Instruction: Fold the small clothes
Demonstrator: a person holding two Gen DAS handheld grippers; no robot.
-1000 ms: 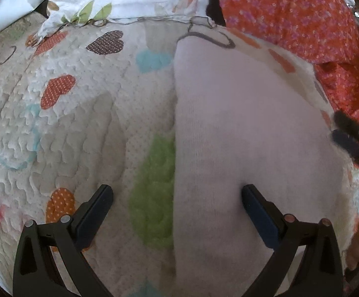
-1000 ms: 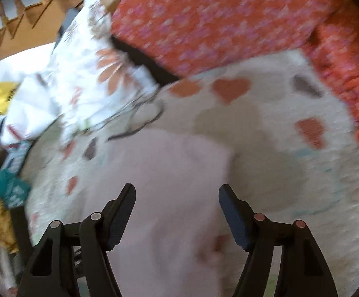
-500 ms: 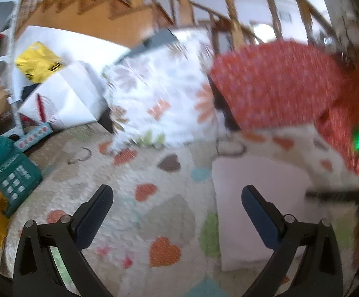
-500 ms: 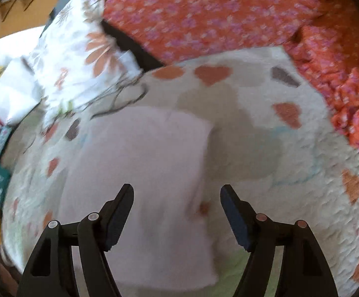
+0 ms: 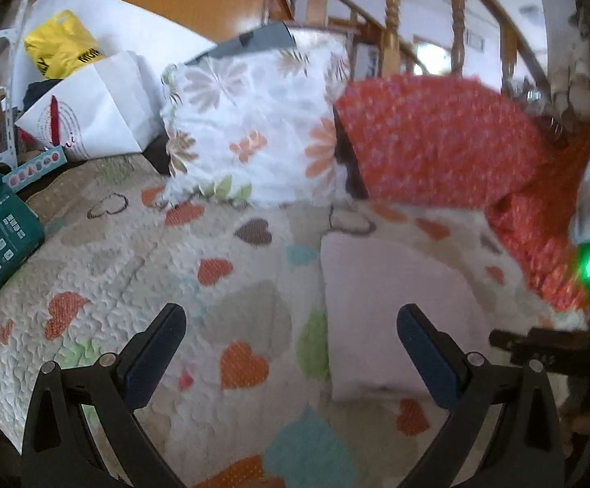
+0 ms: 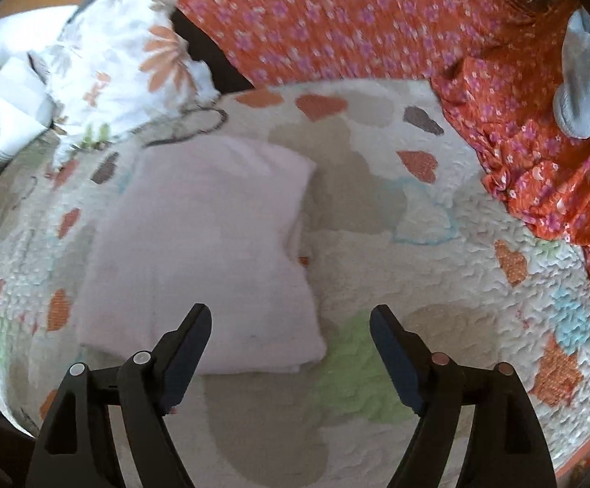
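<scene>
Pink cloth [image 6: 205, 252], already folded into a compact rectangle, is lying flat on the heart-patterned quilt [image 6: 437, 293], just ahead of the right gripper [image 6: 290, 325] and a little toward its left finger. That gripper is hovering above it with jaws spread wide, gripping nothing. From the left gripper [image 5: 290, 333], which is also standing wide apart and empty, the same cloth [image 5: 384, 305] is sitting ahead and off to the right, beyond its right finger. Farther out, a floral pillow [image 5: 254, 130] and an orange flowered pillow [image 5: 437, 142] are leaning at the far edge of the quilt, with a white paper bag [image 5: 91, 110] off to the left. The fold looks finished to me, but its layers are resting loose. A finger dragging across the near edge would be peeling the top layer open or skewing the stack, and the soft quilt could bunch underneath it.
</scene>
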